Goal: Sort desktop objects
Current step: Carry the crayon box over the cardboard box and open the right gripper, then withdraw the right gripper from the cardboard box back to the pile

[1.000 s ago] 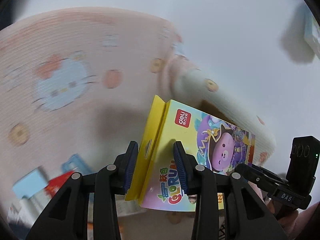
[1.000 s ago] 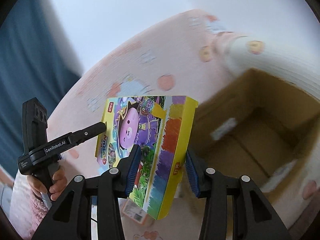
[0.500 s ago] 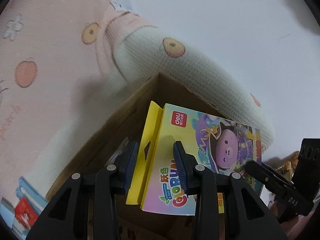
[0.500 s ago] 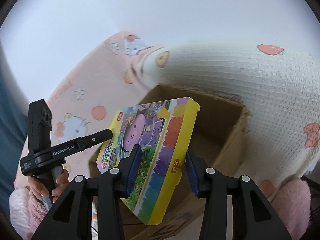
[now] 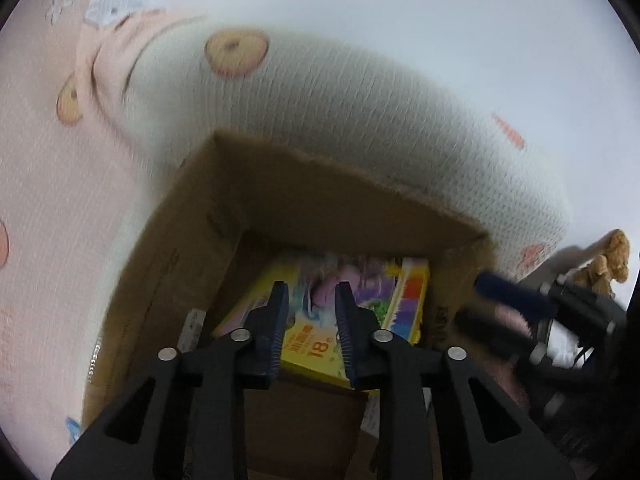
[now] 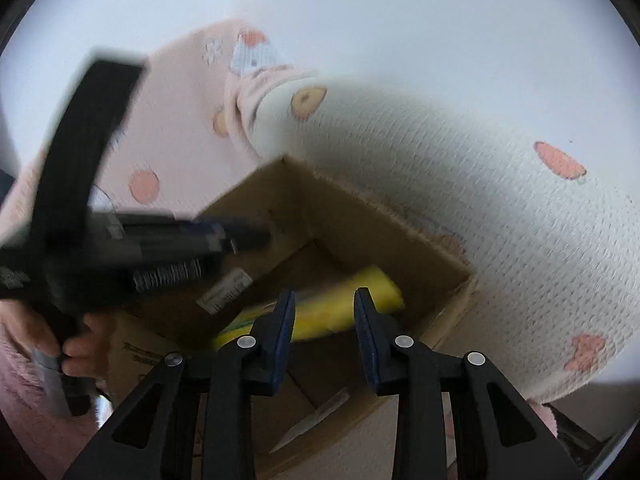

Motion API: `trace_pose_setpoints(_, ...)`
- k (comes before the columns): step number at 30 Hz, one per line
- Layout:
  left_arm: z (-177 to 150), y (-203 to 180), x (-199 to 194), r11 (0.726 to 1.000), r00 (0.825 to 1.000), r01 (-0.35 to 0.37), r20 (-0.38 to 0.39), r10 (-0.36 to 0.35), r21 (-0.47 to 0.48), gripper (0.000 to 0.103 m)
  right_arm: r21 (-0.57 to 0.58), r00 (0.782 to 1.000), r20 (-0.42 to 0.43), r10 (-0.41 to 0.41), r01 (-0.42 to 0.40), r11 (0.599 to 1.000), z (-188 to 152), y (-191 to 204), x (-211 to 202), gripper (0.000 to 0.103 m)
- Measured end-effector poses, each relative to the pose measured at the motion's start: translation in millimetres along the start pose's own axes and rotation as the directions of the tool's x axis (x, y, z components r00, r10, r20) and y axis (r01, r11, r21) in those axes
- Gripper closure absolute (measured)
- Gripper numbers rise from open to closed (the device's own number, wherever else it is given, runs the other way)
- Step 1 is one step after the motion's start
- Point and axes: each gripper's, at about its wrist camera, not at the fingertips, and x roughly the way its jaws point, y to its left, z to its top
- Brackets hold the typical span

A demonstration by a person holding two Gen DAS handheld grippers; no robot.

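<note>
The yellow crayon box (image 5: 404, 300) with a purple cartoon print lies tilted inside the brown cardboard carton (image 5: 320, 200). In the right wrist view it is a blurred yellow shape (image 6: 340, 304) low in the carton (image 6: 360, 220). My left gripper (image 5: 311, 300) hangs over the carton, its jaws closing on nothing, with the crayon box beneath them. My right gripper (image 6: 325, 300) also hovers above the carton, jaws closing and empty. Each view catches the other gripper at its side, blurred.
A white and pink knitted blanket (image 5: 360, 112) with cartoon prints surrounds the carton on the far side and left. A brown plush toy (image 5: 608, 260) sits at the far right. A person's hand (image 6: 76, 340) in a pink sleeve holds the left gripper's handle.
Both grippers carried the crayon box over the carton and let go of it. It now lies inside the carton, and both pairs of jaws are narrower than before.
</note>
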Motion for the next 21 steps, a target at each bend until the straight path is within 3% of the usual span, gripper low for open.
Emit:
trace_pose_setpoints(3, -11, 9, 11, 0.998, 0.997, -0.052, -0.053, 0.049, -0.046, 0.065, 0.038, 0.999, -0.04, 0.02, -0.018, 0.999, 4, -15, 10, 0.075)
trace_pose_setpoints(6, -25, 22, 23, 0.992, 0.992, -0.044, -0.126, 0.029, -0.118, 0.061, 0.044, 0.996, -0.092, 0.013, -0.009, 0.999, 1, -22, 23, 0.075)
trace_pose_setpoints(10, -41, 34, 35, 0.983, 0.981, -0.06, -0.193, 0.025, -0.176, 0.056, 0.041, 0.995, -0.098, 0.031, -0.027, 0.999, 2, -25, 23, 0.074)
trace_pose_setpoints(16, -51, 35, 31, 0.974, 0.986, -0.036, -0.165, -0.001, -0.222, 0.054, 0.025, 0.995, -0.095, 0.02, -0.017, 1.0, 5, -23, 20, 0.074)
trace_pose_setpoints(21, -59, 39, 33, 0.963, 0.985, -0.064, -0.174, 0.018, -0.263, 0.054, -0.006, 0.992, -0.113, 0.05, -0.051, 0.999, -1, -12, 9, 0.074)
